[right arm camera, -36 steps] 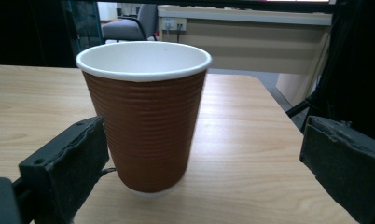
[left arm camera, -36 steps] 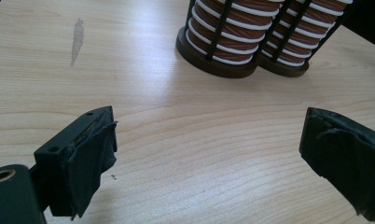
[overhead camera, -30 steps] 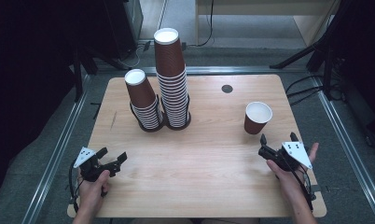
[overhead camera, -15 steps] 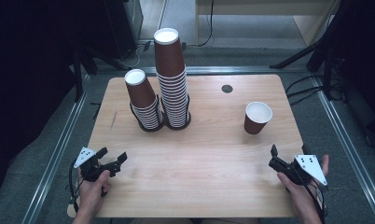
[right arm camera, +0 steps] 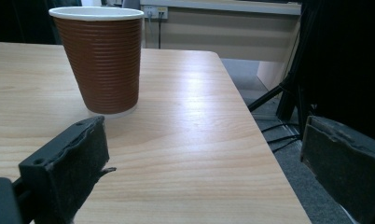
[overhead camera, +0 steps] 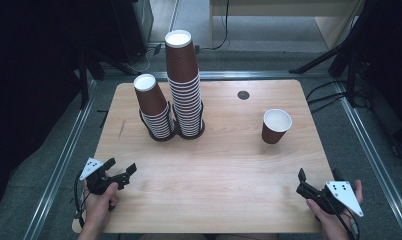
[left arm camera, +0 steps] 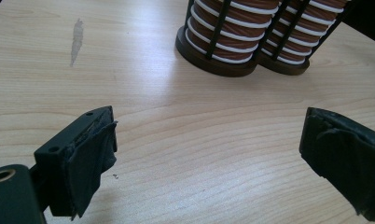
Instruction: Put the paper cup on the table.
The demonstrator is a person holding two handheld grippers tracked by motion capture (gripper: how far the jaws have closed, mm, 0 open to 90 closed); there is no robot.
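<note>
Cup [overhead camera: 276, 126] brown, ribbed, no legible print; right gripper [overhead camera: 316, 184] and left gripper [overhead camera: 120, 171] jaws spread, empty.

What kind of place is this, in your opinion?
Probably a lab or recording workspace: a bare wooden table on a grey floor, stand legs and cables around it, and cup stacks laid out as props.

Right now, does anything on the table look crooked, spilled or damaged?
The shorter cup stack leans left at its top, while the tall stack stands straight. A pale scuff marks the table. The single cup stands upright; nothing spilled.
</note>
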